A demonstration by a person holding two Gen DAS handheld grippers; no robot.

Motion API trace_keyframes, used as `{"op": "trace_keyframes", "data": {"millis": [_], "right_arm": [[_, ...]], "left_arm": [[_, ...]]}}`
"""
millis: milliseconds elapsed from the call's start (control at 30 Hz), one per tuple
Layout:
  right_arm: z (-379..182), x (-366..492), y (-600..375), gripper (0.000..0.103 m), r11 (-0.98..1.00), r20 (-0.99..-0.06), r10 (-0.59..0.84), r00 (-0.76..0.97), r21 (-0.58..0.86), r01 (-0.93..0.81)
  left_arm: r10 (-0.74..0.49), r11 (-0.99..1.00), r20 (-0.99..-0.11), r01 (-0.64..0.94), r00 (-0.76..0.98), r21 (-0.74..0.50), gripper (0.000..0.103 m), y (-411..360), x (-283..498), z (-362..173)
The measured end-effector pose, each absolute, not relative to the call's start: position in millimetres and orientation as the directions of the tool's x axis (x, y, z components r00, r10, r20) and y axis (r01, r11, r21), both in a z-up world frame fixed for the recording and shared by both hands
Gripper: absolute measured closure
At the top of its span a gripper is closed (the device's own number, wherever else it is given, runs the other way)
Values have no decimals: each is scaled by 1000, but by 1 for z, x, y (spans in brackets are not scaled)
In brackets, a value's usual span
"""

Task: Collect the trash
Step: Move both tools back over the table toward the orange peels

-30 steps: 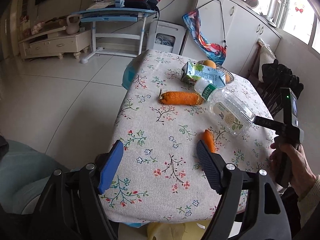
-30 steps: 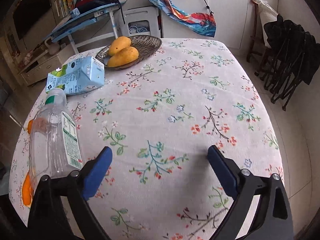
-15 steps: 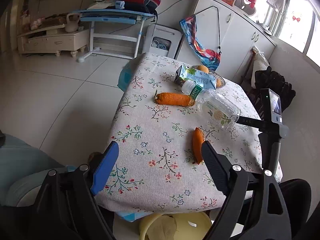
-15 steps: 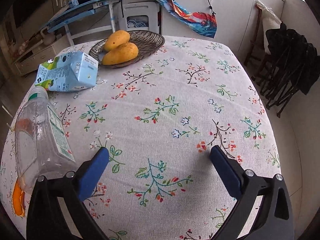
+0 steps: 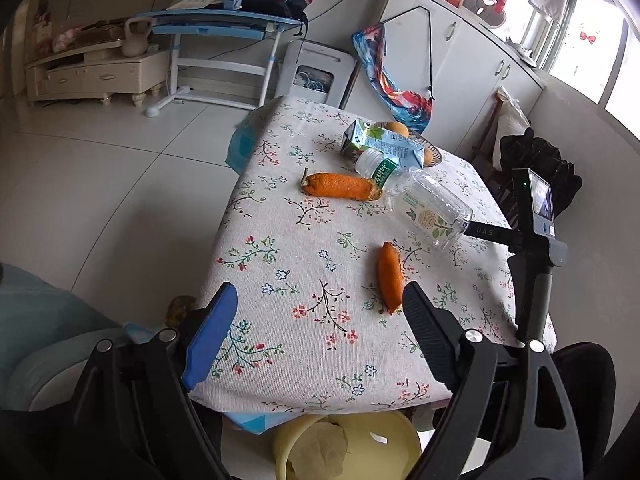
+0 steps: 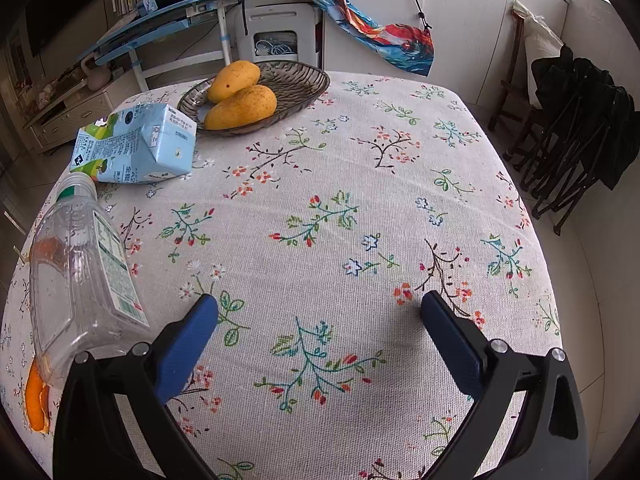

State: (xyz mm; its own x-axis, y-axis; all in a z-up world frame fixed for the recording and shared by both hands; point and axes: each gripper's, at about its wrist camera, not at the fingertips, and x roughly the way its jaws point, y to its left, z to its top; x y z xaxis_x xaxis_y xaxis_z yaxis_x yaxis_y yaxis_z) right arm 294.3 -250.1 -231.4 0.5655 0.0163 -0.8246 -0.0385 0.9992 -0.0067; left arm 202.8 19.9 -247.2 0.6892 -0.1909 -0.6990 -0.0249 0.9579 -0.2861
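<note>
Left hand-held gripper (image 5: pixel 316 316): jaws stand wide apart with nothing between them; they have just been opening further. It hangs above the near edge of the bench (image 5: pixel 280 248), pointed downward. Right hand-held gripper (image 6: pixel 320 320): jaws likewise spread and empty, poised over bare floral cloth.

From the left hand-held gripper outward: the near orange peel (image 5: pixel 390 280) lies just beside the right-side finger, at about 1 o'clock. The long orange peel (image 5: pixel 340 186) sits farther off at 12 o'clock, its end touching the clear plastic bottle (image 5: pixel 424 208), which lies on its side at 1 o'clock. The blue carton (image 5: pixel 380 144) lies beyond, against the fruit basket (image 6: pixel 296 84). A yellow bin (image 5: pixel 352 440) stands on the floor under the near edge, at 6 o'clock.

Judgement: the step in hand appears to be taking the near peel. To do it well, shift the jaws rightward to straddle the peel across its narrow width, descend until the pads meet the cloth, and close gently; the peel is thin and may slip or snag the fabric. The mangoes (image 6: pixel 240 106) look like fruit to keep, not trash.
</note>
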Motion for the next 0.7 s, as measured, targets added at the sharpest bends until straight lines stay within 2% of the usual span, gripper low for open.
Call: {"op": "trace_keyframes", "data": {"millis": [333,700], "right_arm": [[-231,294,-250,6,999,-825,16,565,-7,-39],[-232,294,-250,6,999,-824,17,566,-7,-39]], "left_arm": [[-221,925,-698,-80,681,-372,22,36,209,-252],[-186,947,-685,-56,705,-315,22,28,204,-245]]}}
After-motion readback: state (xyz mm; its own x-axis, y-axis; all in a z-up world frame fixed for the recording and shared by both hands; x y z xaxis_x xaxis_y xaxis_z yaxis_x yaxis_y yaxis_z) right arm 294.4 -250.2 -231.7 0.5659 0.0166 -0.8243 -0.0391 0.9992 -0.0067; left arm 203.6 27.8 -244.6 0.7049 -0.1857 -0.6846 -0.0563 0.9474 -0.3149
